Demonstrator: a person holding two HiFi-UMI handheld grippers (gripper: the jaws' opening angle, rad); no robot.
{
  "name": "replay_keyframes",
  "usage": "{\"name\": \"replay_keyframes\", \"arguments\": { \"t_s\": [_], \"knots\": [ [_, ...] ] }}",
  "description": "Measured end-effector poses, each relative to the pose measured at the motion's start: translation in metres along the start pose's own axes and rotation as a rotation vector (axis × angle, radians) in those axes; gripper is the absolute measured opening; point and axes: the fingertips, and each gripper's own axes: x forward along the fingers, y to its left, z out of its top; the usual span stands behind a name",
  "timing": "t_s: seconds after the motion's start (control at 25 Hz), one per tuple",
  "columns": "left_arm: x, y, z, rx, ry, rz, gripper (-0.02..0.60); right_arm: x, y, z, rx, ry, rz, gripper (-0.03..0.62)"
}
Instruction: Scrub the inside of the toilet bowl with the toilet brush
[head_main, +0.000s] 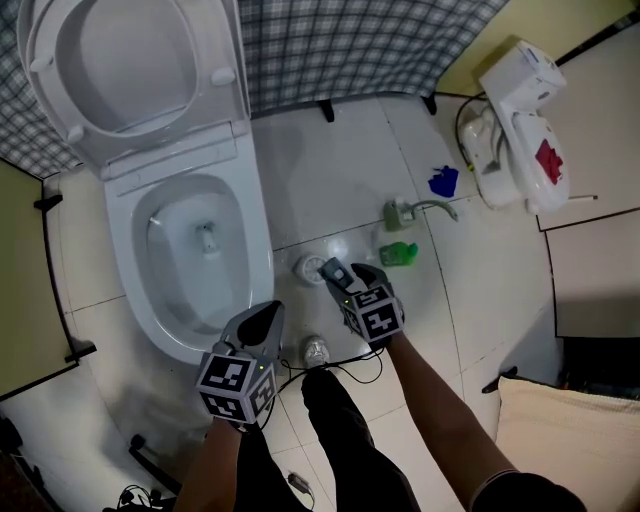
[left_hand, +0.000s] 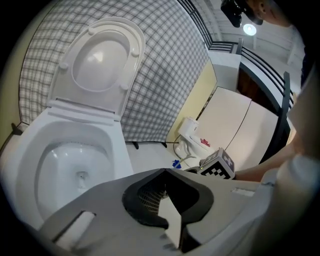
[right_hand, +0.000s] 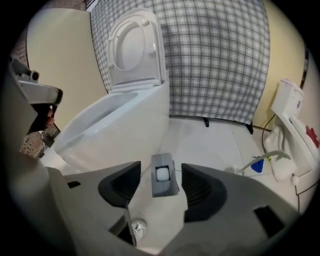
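The white toilet (head_main: 258, 255) stands at the left with its lid and seat raised, and a little water lies in the bowl (left_hand: 75, 165). The toilet brush's grey handle end (right_hand: 162, 176) sticks up from a white holder (head_main: 311, 268) on the floor tiles, right of the bowl. My right gripper (right_hand: 161, 190) is open, one jaw on each side of the handle end (head_main: 335, 271), and neither pad touches it. My left gripper (head_main: 262, 322) hovers by the bowl's front rim, shut and with nothing in it (left_hand: 165, 200).
A green bottle (head_main: 400, 253), a green-and-white spray bottle (head_main: 398, 213) and a blue object (head_main: 443, 181) lie on the tiles right of the brush. A white appliance with a red label (head_main: 520, 120) sits at the far right. A plaid curtain (head_main: 340, 45) hangs behind. A metal drain cap (head_main: 316, 350) is underfoot.
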Motion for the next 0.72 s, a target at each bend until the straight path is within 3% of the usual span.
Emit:
{"name": "replay_keyframes", "arguments": {
  "t_s": [0.36, 0.48, 0.72],
  "knots": [
    [0.001, 0.008, -0.012, 0.029, -0.013, 0.012, 0.008, 0.066, -0.005, -0.029, -0.048, 0.165, 0.003, 0.272],
    [0.0, 0.012, -0.012, 0.023, -0.015, 0.019, 0.008, 0.069, -0.01, -0.032, -0.114, 0.204, -0.033, 0.201],
    [-0.006, 0.019, -0.003, 0.018, -0.012, 0.035, 0.009, 0.056, -0.01, -0.029, -0.115, 0.218, -0.037, 0.19]
  ]
}}
